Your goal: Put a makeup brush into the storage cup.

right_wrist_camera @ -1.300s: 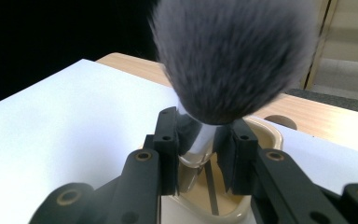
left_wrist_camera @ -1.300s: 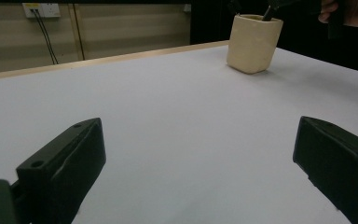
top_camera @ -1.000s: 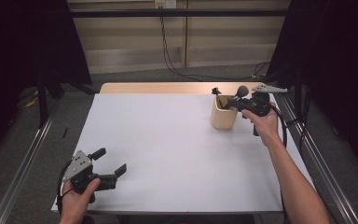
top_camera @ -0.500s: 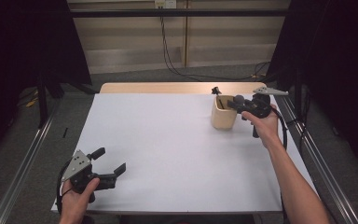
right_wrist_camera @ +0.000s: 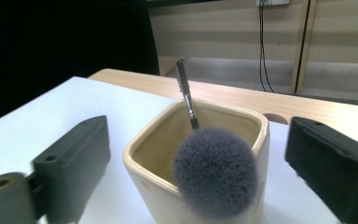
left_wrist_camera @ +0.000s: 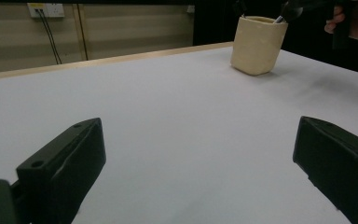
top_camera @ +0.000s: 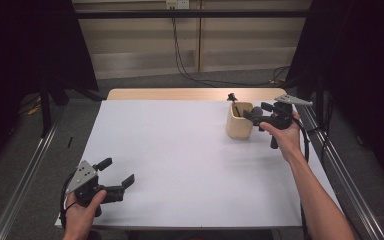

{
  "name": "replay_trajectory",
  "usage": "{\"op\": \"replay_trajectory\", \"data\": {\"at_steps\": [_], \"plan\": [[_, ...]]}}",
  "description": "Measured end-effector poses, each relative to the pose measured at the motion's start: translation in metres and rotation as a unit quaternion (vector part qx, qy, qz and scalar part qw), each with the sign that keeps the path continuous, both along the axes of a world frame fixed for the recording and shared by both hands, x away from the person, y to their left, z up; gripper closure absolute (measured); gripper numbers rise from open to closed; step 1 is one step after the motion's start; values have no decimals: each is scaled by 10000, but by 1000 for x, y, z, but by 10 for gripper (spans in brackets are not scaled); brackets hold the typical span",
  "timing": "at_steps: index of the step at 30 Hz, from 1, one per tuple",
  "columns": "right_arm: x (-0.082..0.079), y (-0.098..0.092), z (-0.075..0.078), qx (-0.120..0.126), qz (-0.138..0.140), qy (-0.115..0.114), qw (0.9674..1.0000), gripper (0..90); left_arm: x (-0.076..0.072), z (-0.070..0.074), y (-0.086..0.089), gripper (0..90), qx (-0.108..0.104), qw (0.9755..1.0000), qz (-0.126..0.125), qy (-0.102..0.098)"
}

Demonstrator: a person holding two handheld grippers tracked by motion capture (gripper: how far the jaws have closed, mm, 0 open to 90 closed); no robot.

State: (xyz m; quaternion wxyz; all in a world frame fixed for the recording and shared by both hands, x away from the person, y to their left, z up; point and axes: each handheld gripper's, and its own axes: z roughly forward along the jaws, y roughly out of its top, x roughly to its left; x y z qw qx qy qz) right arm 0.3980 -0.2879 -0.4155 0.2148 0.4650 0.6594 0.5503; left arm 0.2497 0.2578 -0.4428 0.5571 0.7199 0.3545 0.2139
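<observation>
My right gripper [top_camera: 258, 114], jaws spread, hangs at the cream cup [top_camera: 239, 120] at the table's [top_camera: 180, 150] far right, its camera revealing a fluffy brush [right_wrist_camera: 214, 171] and thin wand [right_wrist_camera: 186, 95] inside, while my left gripper [top_camera: 116, 176] rests open near me.

A cup [top_camera: 239, 121] stood on the table [top_camera: 180, 150], toward its far right corner. A fluffy brush [right_wrist_camera: 214, 171] rested in the cup, leaning over its near rim, and a thin wand [right_wrist_camera: 186, 95] stood behind it inside the cup, sticking up above the rim. The right gripper [top_camera: 258, 114] was held just right of the cup, one jaw on either side of it in the right gripper view. The left gripper [top_camera: 116, 172] lay at the near left corner of the table, well apart from the cup.
</observation>
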Motion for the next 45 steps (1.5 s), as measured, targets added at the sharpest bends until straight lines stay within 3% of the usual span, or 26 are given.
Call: {"op": "replay_trajectory", "data": {"at_steps": [5, 13, 19, 23, 31, 45], "plan": [[-10, 1, -3, 37, 118, -92, 9999, 1, -1, 0, 0, 25, -5, 10000, 45, -13], [-19, -4, -3, 91, -15, -103, 9999, 1, -1, 0, 0, 25, -9, 10000, 41, -28], [-30, -5, 0, -26, -124, -48, 9999, 1, -4, 1, 1, 25, 6, 10000, 31, -45], [-39, -6, 1, -9, -67, -131, 9999, 2, -4, 1, 2, 30, 0, 10000, 81, -22], [-57, -6, 0, -251, -119, -249, 9993, 2, -5, 1, 3, 29, -11, 10000, 55, -61], [-87, -13, -8, -188, -243, -211, 9993, 2, -6, 2, 3, 28, 14, 10000, 40, -75]]}}
